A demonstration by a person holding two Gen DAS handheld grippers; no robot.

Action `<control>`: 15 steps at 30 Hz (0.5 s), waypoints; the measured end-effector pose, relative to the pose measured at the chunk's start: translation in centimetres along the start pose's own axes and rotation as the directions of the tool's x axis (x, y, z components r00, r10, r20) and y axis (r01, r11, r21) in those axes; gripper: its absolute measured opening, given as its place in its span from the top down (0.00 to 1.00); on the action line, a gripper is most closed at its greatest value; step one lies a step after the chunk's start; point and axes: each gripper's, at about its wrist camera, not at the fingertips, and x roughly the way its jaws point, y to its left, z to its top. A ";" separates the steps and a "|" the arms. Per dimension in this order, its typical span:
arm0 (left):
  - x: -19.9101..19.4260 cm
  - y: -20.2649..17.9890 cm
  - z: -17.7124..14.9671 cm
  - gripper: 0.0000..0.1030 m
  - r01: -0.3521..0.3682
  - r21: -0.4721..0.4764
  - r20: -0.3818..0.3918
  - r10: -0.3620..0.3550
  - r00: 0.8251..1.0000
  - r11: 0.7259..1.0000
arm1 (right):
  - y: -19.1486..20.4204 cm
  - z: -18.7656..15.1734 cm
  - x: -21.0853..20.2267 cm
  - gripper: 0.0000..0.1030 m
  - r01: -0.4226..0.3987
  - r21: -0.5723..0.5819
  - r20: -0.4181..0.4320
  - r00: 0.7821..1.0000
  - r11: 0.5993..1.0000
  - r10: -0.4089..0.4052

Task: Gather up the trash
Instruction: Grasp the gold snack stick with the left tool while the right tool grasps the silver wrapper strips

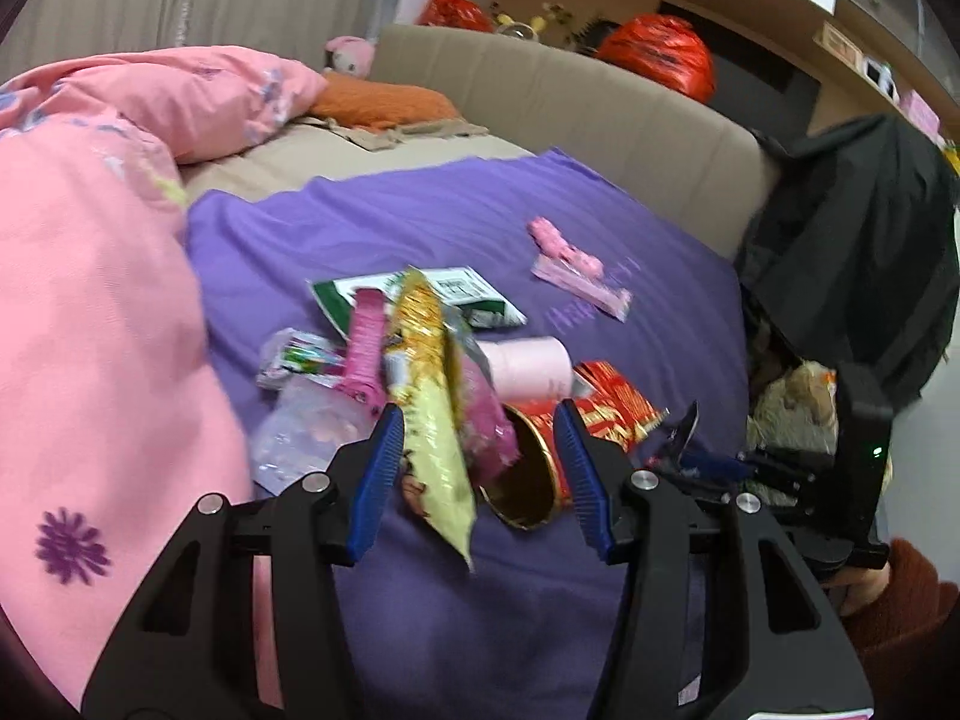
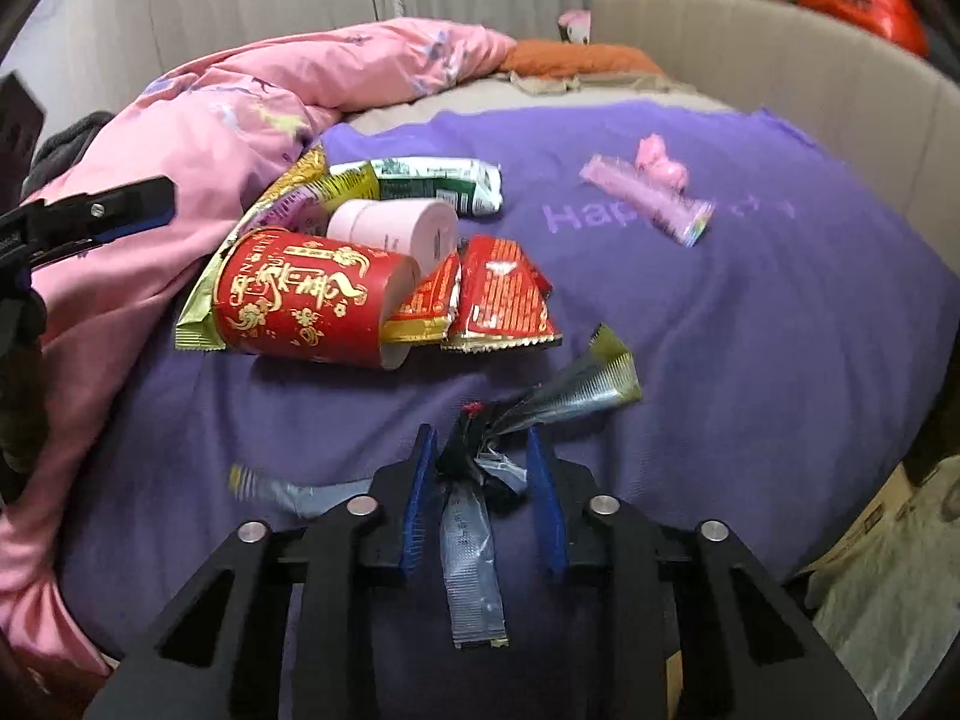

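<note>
Clearly the trash lies in a heap on the purple blanket (image 2: 750,312) of the bed, ahead of both pairs of tongs. The left tongs (image 1: 480,474) are spread wide, and a long yellow wrapper (image 1: 429,402) stands between their blue pads (image 1: 378,468), close against the left one and apart from the right one; whether it is pinched or only hangs there I cannot tell. Its long axis runs away from the tongs and slightly down toward the camera, roughly in line with the fingers. Just beyond, a red cup (image 1: 534,474) lies on its side with its gold mouth facing the left tongs, so this hand is nearer the heap.

The right tongs (image 2: 483,480) stand partly spread around a crumpled silver wrapper (image 2: 474,540), which touches the left pad and seems clear of the right one. From them the red cup (image 2: 300,294) and red packets (image 2: 504,300) lie ahead and to the left, and a pink wrapper (image 2: 648,198) lies well apart, farther up the bed.
</note>
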 end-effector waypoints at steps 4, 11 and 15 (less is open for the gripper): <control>0.6 0.4 -0.1 0.50 0.010 -0.034 -0.006 -0.011 1.000 0.999 | -0.6 -0.1 -2.3 0.74 0.041 0.019 0.064 0.997 0.999 -0.042; 2.2 1.7 -0.2 0.41 -0.004 -0.118 -0.034 0.000 0.999 0.993 | -2.7 -0.9 -4.8 0.74 0.024 0.126 0.112 0.993 0.992 -0.038; 3.9 1.5 -0.2 0.43 -0.037 -0.103 -0.086 0.028 0.996 0.994 | -2.5 -1.3 -5.1 0.74 0.021 0.121 0.113 0.993 0.992 -0.035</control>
